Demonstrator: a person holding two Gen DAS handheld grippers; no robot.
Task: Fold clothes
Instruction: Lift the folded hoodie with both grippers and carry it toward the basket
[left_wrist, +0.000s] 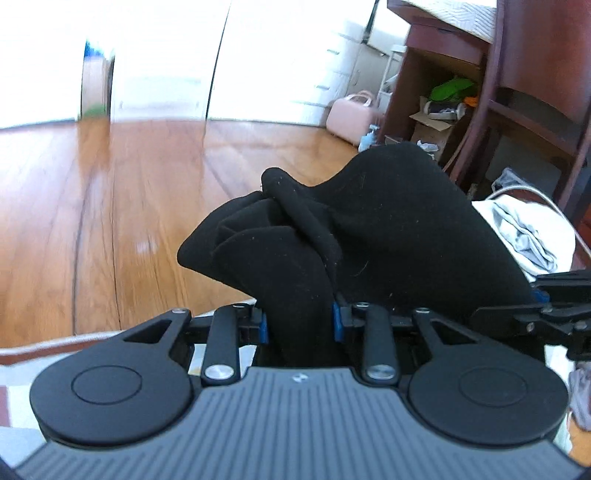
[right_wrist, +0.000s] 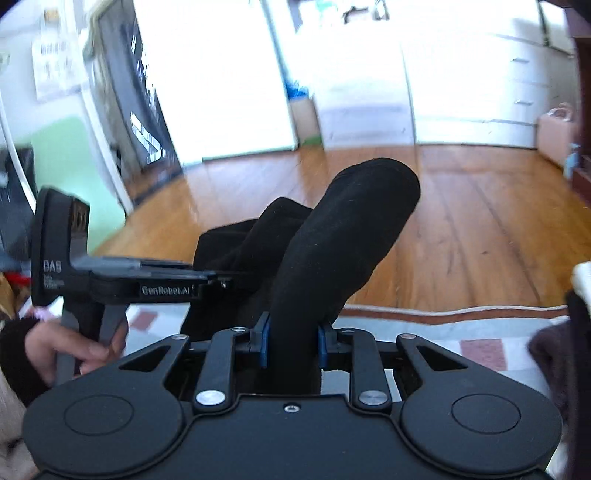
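the left gripper (left_wrist: 299, 321) pinches a black garment (left_wrist: 369, 229) between its blue pads, cloth billowing toward 12 and 2 o'clock. the right gripper (right_wrist: 293, 341) pinches it too, a fold rising toward 1 o'clock.

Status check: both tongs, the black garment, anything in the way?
Left tongs shut on black garment. Right tongs shut on the same cloth, bunched, held up off the patterned mat. Grey-white clothes lie to the right; nothing blocking.

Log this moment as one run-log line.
left tool: shut on black garment | right tool: shut on black garment | garment: bunched, lifted between both | fold: not yet laid
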